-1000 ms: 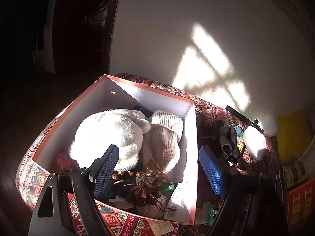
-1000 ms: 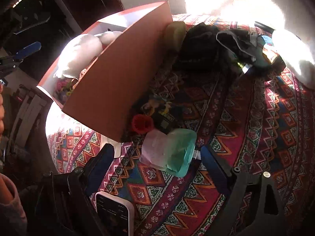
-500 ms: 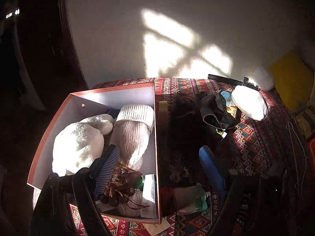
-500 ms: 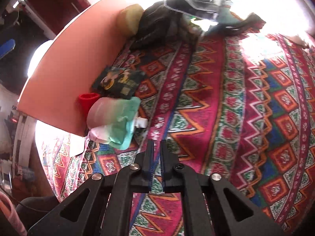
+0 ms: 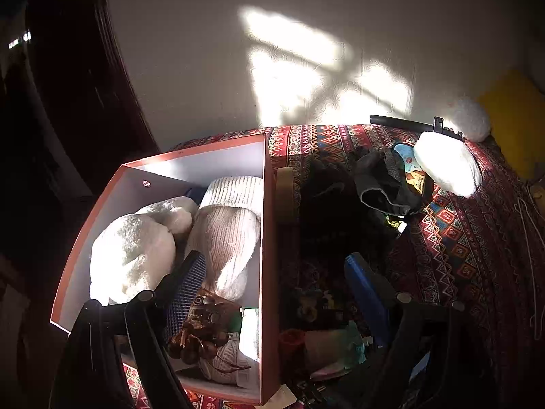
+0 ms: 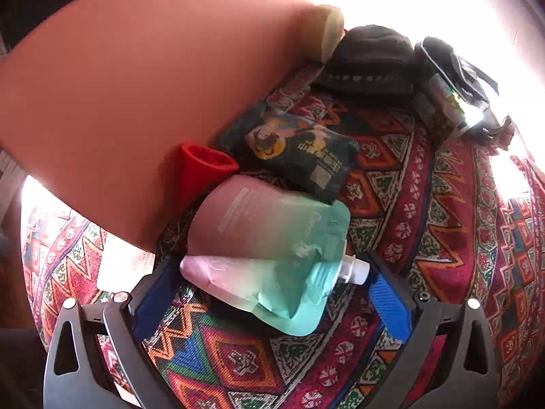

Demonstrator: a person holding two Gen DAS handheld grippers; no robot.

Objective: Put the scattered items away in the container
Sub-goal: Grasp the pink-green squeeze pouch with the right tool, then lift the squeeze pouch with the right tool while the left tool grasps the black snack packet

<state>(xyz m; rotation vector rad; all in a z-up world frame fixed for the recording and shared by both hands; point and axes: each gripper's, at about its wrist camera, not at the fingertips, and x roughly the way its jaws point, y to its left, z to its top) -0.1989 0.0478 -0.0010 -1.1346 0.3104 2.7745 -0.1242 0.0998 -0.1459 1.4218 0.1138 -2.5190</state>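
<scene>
The left gripper (image 5: 272, 293) is held wide open above the orange box (image 5: 269, 238). At the right gripper (image 6: 269, 293), the pink-and-green pouch (image 6: 272, 238) is straddled by spread jaws, possibly untouched, just beside the box.

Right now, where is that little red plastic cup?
In the right wrist view, the red plastic cup lies tipped on the patterned cloth, left of centre, against the salmon-coloured box, just above the pink-and-mint pouch.

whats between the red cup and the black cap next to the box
A dark snack packet lies between the red cup and the black cap, seen in the right wrist view.
</scene>
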